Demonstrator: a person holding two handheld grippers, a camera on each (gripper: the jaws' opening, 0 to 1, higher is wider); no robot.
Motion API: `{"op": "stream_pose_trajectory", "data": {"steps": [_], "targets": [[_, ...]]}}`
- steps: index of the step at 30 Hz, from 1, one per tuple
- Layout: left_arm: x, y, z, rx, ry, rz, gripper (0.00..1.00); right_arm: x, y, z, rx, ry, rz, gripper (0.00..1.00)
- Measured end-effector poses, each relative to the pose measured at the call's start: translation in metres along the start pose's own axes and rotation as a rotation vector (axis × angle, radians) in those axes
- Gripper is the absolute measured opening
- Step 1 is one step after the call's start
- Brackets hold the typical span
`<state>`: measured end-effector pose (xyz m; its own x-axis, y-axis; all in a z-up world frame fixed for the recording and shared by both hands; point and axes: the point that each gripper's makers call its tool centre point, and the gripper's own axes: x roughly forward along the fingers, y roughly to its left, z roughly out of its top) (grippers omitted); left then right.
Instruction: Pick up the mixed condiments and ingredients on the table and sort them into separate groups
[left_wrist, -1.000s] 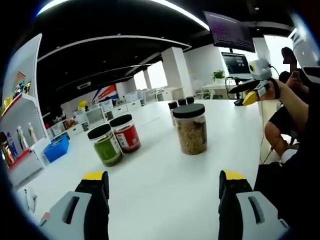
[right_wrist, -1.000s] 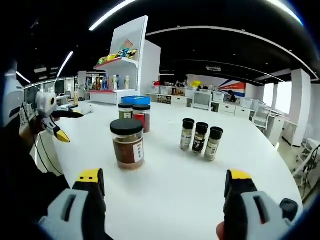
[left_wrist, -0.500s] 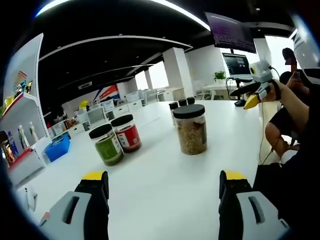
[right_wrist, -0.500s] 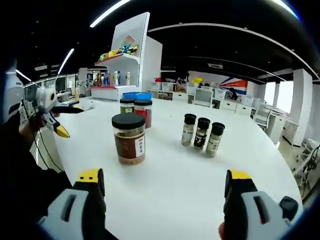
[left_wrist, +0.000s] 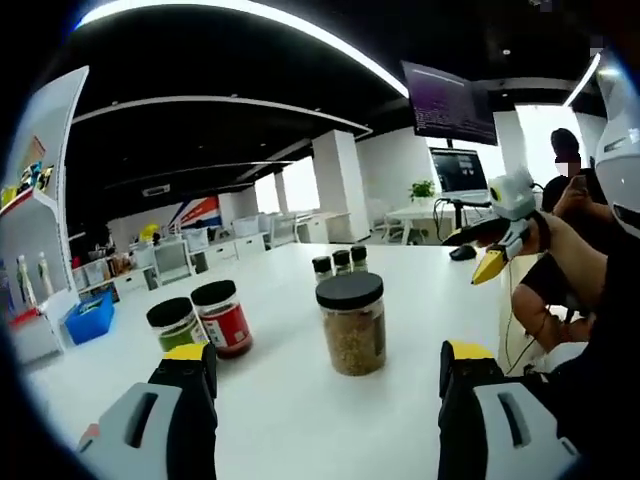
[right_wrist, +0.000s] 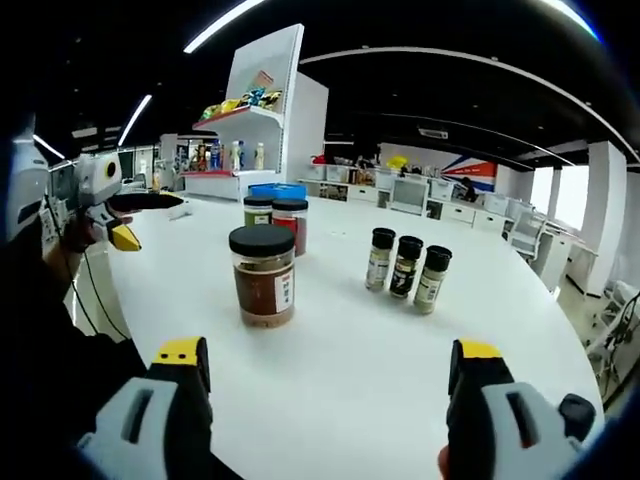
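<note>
On the white table (right_wrist: 330, 340) stands a big black-lidded jar (right_wrist: 264, 277) of brown granules. Behind it are a green jar (right_wrist: 257, 211) and a red jar (right_wrist: 289, 222). Three small dark-capped spice bottles (right_wrist: 405, 266) stand in a row to its right. My right gripper (right_wrist: 325, 352) is open, well short of them all. In the left gripper view the big jar (left_wrist: 351, 325) is straight ahead, with the green jar (left_wrist: 176, 325) and red jar (left_wrist: 223, 318) to its left and the spice bottles (left_wrist: 340, 263) behind. My left gripper (left_wrist: 327, 352) is open and holds nothing.
A white shelf unit (right_wrist: 250, 130) with packets and bottles stands beyond the table, with a blue bin (right_wrist: 272, 190) in front of it. Desks with monitors (left_wrist: 458, 170) and a seated person (left_wrist: 565, 200) lie past the table's right edge. The table's rounded edge (right_wrist: 560, 340) curves away right.
The left gripper view has swung, so the jars now sit lower and further left. The right gripper view has barely shifted. No jar has moved, and both grippers stay open.
</note>
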<state>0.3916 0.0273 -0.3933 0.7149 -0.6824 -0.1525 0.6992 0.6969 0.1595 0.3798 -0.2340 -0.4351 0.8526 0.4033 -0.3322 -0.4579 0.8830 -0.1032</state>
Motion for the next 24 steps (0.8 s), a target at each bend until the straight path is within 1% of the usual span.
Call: {"op": "stream_pose_trajectory", "data": {"steps": [2, 6, 8, 11, 14, 16, 19, 22, 24], "targets": [[0.012, -0.006, 0.008, 0.005, -0.017, -0.020, 0.91, -0.002, 0.000, 0.001, -0.001, -0.004, -0.001, 0.96], [0.037, -0.010, 0.018, 0.010, -0.039, -0.046, 0.92, -0.007, -0.001, 0.001, -0.002, -0.010, 0.004, 0.96], [0.054, -0.014, 0.019, -0.004, -0.028, -0.076, 0.93, -0.009, -0.002, 0.001, -0.002, -0.013, 0.004, 0.96], [0.076, -0.021, 0.019, 0.004, -0.023, -0.098, 0.93, -0.010, -0.003, 0.000, -0.001, -0.019, 0.006, 0.96], [0.091, -0.026, 0.020, 0.008, -0.024, -0.103, 0.92, -0.013, -0.006, -0.001, -0.003, -0.021, -0.003, 0.96], [0.104, -0.030, 0.022, -0.029, -0.041, -0.104, 0.92, -0.015, -0.007, -0.001, -0.001, -0.023, -0.003, 0.96], [0.118, -0.032, 0.015, -0.042, -0.028, -0.096, 0.91, -0.017, -0.009, -0.001, 0.003, -0.028, -0.005, 0.96], [0.129, -0.025, 0.002, -0.037, 0.000, -0.050, 0.90, -0.019, -0.011, -0.002, 0.003, -0.026, -0.011, 0.96], [0.133, -0.020, -0.002, -0.078, -0.004, -0.022, 0.89, -0.019, -0.013, -0.003, 0.002, -0.028, -0.013, 0.95]]}}
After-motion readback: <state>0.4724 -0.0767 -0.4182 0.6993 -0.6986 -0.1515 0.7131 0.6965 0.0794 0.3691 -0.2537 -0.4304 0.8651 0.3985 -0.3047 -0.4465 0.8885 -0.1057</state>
